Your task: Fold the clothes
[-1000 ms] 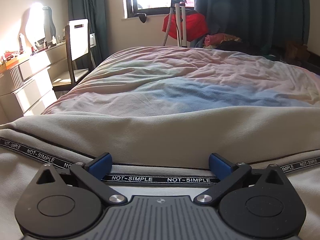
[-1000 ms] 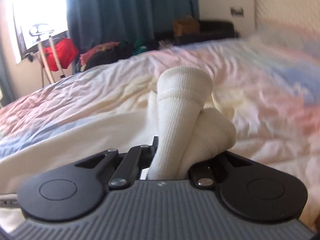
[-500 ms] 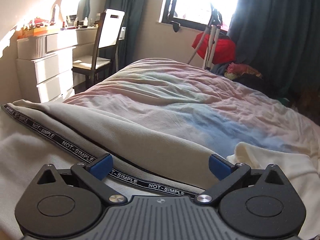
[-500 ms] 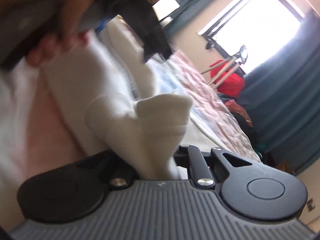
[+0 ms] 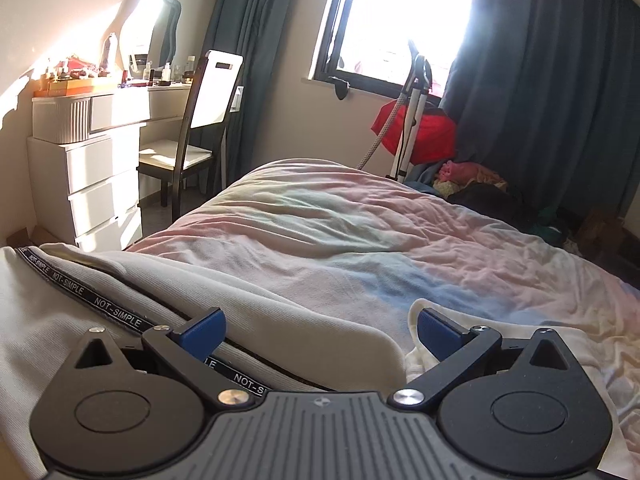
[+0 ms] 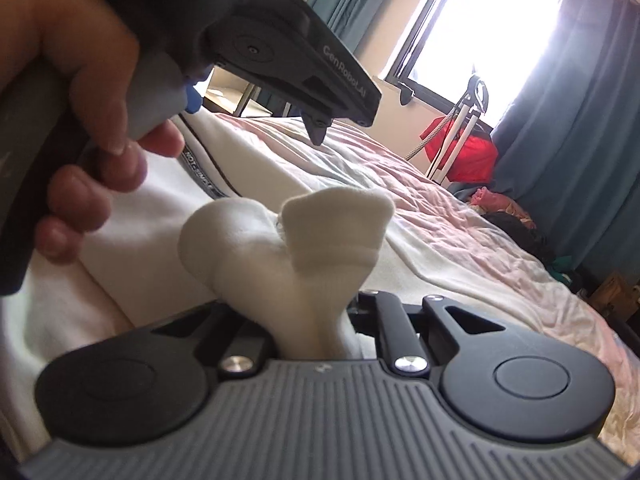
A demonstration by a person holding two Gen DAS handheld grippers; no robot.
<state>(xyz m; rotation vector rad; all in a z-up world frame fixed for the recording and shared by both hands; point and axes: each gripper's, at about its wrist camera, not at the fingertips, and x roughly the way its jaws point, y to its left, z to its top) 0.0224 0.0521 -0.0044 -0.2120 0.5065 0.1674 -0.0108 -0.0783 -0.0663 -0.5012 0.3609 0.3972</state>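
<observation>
Right gripper clamps bunched white ribbed knit cuff. Left gripper jaws apart over cream garment with "NOT-SIMPLE" tape.

A home bedroom is shown: a bed spread with a rumpled pastel duvet, a white chest of drawers crowded with toiletries, a chair beside it, and dark curtains drawn back from a bright window.

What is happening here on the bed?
A person is folding clothes on the bed with a gripper in each hand. The right gripper is shut on a bunched white cuff. The left gripper is open, low over the cream garment with the black lettered band.
</observation>
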